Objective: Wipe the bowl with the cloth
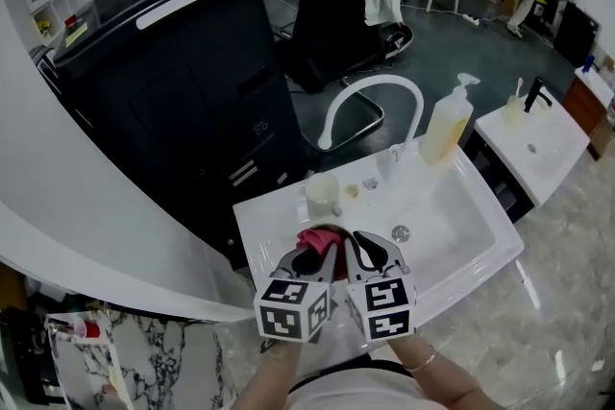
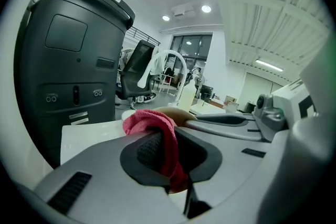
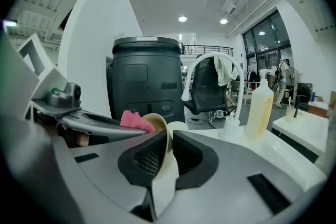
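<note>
Pink cloth [image 1: 311, 237] is clenched in the jaws of the left gripper [image 1: 318, 256]. In the left gripper view the cloth [image 2: 156, 124] is seen bunched over the tips of that gripper [image 2: 170, 157] and trailing down between the pads. The beige bowl [image 3: 156, 124] is grasped by the right gripper [image 3: 168, 157], whose jaws are closed on its thin wall, one pad on each face of it. The bowl is held tilted, on its side, above the front left part of the white sink [image 1: 466, 230], and the bunched cloth [image 3: 133, 119] is seen at the bowl's open mouth, touching its rim. In the head view the two grippers are held side by side, the right gripper [image 1: 369, 254] just beside the left, and most of the bowl [image 1: 328, 243] is hidden by them. Behind them a pale cup [image 1: 322, 194] stands on the sink's back edge, near a white arched faucet [image 1: 371, 89] and a pump bottle [image 1: 449, 125] of yellowish liquid. A large black bin [image 1: 163, 82] stands beyond the sink.
</note>
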A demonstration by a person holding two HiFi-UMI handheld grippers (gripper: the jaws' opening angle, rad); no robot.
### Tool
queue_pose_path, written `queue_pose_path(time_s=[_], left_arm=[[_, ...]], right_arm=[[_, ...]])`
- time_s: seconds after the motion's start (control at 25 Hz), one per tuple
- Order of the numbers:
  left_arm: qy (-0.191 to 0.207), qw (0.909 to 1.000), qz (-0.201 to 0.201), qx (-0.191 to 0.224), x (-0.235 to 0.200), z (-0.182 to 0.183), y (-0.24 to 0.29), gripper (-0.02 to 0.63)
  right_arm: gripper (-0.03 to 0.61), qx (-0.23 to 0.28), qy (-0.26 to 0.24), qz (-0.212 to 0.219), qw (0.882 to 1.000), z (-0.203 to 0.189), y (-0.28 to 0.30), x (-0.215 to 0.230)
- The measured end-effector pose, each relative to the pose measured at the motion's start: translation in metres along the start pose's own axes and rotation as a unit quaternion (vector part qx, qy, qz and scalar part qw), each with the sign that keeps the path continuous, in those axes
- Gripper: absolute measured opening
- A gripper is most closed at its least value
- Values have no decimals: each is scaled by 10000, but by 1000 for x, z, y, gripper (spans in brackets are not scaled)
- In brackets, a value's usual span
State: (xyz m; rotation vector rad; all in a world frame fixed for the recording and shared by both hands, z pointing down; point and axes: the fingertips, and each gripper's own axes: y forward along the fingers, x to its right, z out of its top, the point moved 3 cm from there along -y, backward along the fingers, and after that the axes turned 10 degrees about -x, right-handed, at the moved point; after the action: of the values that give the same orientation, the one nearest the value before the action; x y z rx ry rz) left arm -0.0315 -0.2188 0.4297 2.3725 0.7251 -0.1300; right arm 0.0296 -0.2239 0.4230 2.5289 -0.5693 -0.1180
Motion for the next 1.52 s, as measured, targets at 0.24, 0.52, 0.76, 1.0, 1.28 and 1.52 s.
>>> queue_pose_path(time_s=[0.24, 0.52, 0.76, 1.0, 1.28, 1.52], left_arm=[[276, 9981, 551, 97, -5, -1, 2, 52], [11, 9957, 846, 385, -21, -2, -27, 51], [-281, 9912, 918, 909, -31, 10, -61, 52], [161, 9944, 360, 978, -4, 17, -48, 52], [-175, 9954, -900, 268, 16, -18, -27, 51], [75, 9944, -1013, -307, 21, -41, -23, 51]], right_arm=[[35, -14, 124, -69, 9999, -6, 2, 9], [28, -82, 266, -124, 9995, -12, 7, 19], [28, -125, 408, 19, 9991, -13, 12, 18], [26, -23, 631, 332, 9975, -5, 11, 4], [29, -11, 894, 397, 9952, -5, 9, 5], [35, -82, 1010, 412, 9940, -12, 12, 3]])
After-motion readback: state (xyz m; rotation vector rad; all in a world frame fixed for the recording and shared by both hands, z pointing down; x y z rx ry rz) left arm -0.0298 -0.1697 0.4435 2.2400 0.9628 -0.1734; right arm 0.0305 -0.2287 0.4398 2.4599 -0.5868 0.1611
